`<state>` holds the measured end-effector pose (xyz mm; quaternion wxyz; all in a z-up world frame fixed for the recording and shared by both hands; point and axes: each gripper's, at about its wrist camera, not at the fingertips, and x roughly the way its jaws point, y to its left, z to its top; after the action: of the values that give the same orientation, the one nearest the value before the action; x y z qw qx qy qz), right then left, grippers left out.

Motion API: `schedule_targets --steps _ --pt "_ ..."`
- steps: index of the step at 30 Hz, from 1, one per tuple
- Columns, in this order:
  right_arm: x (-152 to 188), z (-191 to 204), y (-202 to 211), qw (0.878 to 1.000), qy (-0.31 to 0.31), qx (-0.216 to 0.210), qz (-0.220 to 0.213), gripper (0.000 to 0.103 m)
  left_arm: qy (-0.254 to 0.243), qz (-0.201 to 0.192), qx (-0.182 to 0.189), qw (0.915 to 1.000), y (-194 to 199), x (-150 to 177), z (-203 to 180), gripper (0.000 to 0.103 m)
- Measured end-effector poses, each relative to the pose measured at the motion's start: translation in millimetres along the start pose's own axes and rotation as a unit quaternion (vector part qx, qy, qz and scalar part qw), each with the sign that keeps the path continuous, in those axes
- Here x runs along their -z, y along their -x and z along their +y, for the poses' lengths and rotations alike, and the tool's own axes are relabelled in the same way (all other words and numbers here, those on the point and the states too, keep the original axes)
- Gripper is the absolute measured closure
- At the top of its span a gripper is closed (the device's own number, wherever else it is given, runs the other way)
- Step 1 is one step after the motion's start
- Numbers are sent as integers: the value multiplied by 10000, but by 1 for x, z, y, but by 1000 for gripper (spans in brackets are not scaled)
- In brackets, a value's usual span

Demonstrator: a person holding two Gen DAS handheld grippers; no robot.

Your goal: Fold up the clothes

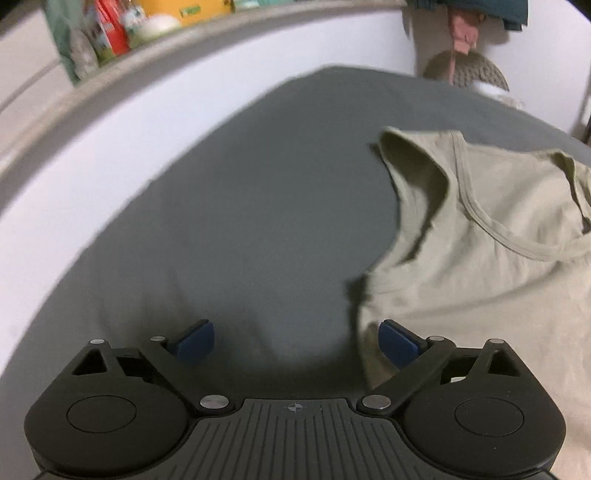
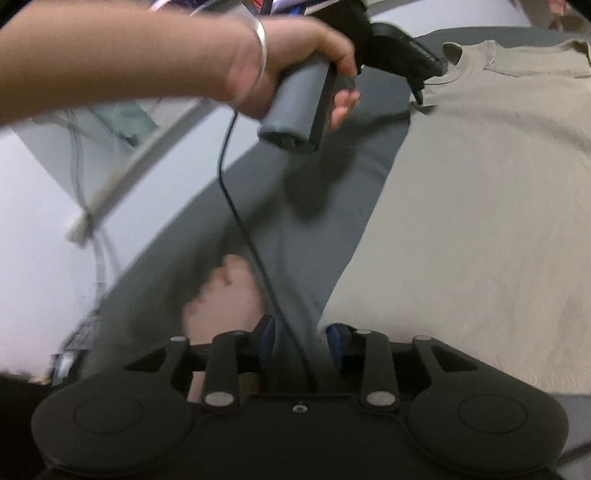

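Soft matt cloth shirt [image 1: 480, 258], smooth grey sheet [image 1: 258, 184] (also cloth)

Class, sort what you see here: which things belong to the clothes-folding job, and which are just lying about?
Belongs to the job:
beige T-shirt
grey bed sheet
left gripper
right gripper

Just lying about:
knitted pouffe
colourful packages on the ledge

— Any writing you can make out here?

— Nothing legible. The colourful packages on the grey shelf [image 1: 110, 40] carry print, but it is blurred beyond reading.

— And the black gripper body held by the hand [image 2: 410, 48]?

— A pale mark on its side, too small and smeared to read.
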<state>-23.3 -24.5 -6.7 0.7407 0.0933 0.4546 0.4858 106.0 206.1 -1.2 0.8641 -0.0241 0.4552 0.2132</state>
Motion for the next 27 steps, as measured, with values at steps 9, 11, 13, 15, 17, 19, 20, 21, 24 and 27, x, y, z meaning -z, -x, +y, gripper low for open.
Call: schedule_targets --steps 9,11,13,15,17,19,20,21,24,27 --pt "11 -64 183 9966 -158 571 -579 58 -854 -549 1425 9846 95 52 -5 6" --pt "19 -84 212 9851 -83 1621 -559 58 -1152 -656 1885 9731 119 69 -22 6" --pt "28 -103 229 9621 58 2694 -425 58 -1379 -713 2419 9578 140 91 -45 6" --pt "33 -118 233 9430 34 3325 -121 59 -1676 -657 2933 9389 154 110 -73 6" --pt "32 -128 233 9429 -189 3326 17 59 -2033 -495 3283 9211 160 120 -109 6" --pt "31 -126 223 9379 -13 3466 166 59 -2333 -360 3402 9103 162 128 -138 6" --pt "31 -124 217 9335 95 3576 263 59 -2378 -315 3448 9075 160 132 -147 6" --pt "31 -124 213 9304 144 3648 325 60 -2370 -280 3499 9059 157 137 -153 6" --pt "30 -127 209 9273 85 3722 396 60 -2152 -97 3765 9010 147 148 -158 6" --pt "25 -139 211 9347 -245 3530 348 62 -1913 127 4012 8957 131 159 -146 6"
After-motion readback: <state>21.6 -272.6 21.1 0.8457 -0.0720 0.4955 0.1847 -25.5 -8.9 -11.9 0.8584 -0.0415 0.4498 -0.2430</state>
